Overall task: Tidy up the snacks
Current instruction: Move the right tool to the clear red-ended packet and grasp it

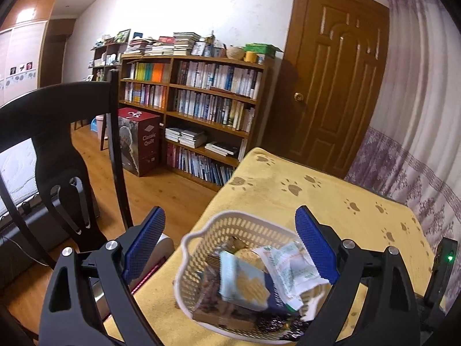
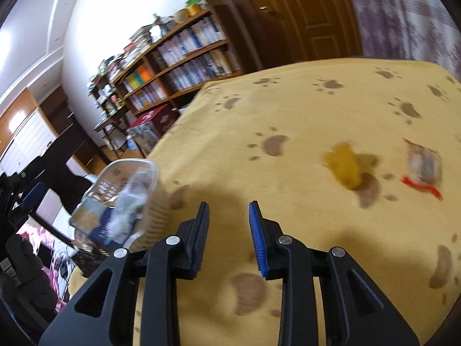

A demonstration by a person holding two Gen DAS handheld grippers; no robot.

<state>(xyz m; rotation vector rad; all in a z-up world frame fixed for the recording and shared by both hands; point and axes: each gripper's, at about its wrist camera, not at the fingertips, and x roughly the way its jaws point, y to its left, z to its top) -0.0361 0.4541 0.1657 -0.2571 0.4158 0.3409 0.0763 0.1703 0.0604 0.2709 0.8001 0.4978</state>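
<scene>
Left wrist, risk: the white basket [image 1: 201, 248] of snacks is seen at the surface [image 1: 331, 196] edge; a nudge could tip it off.
Left gripper [image 1: 230, 242]: spread wide around the basket, nothing held.
Right wrist, risk: the yellow snack [image 2: 344, 165] and red-edged packet [image 2: 423, 167] are blurred; a grasp could be misjudged.
Right gripper [image 2: 227, 230]: partly apart, empty.

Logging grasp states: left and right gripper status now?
Left gripper: open wide, straddling the white perforated plastic basket, gripping nothing.
Right gripper: open, empty, over the yellow paw-print cloth.
</scene>
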